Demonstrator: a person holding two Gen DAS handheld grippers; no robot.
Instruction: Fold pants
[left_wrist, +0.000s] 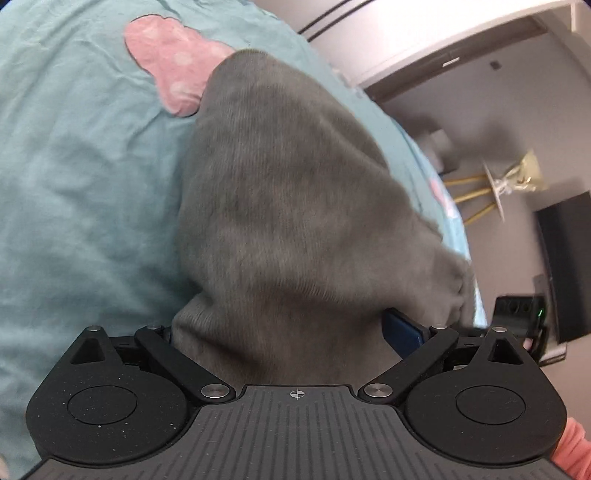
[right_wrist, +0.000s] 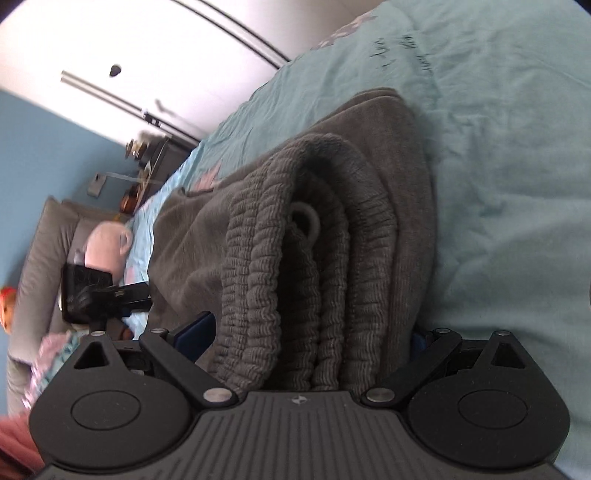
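Grey pants (right_wrist: 317, 229) lie on teal bedsheet (right_wrist: 509, 177). Right gripper (right_wrist: 314, 332) clamps the bunched waistband (right_wrist: 266, 280); left gripper (left_wrist: 280, 332) grips pant fabric. White wardrobe (right_wrist: 129, 48), blue wall (right_wrist: 40, 147) behind.

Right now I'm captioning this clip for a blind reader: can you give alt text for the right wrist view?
The right hand-held gripper is clamped on the bunched ribbed waistband of grey pants, which lie on a teal bedsheet. The other hand-held gripper shows at the left.

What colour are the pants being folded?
Dark grey pants, ribbed at the waistband; right wrist view shows it best.
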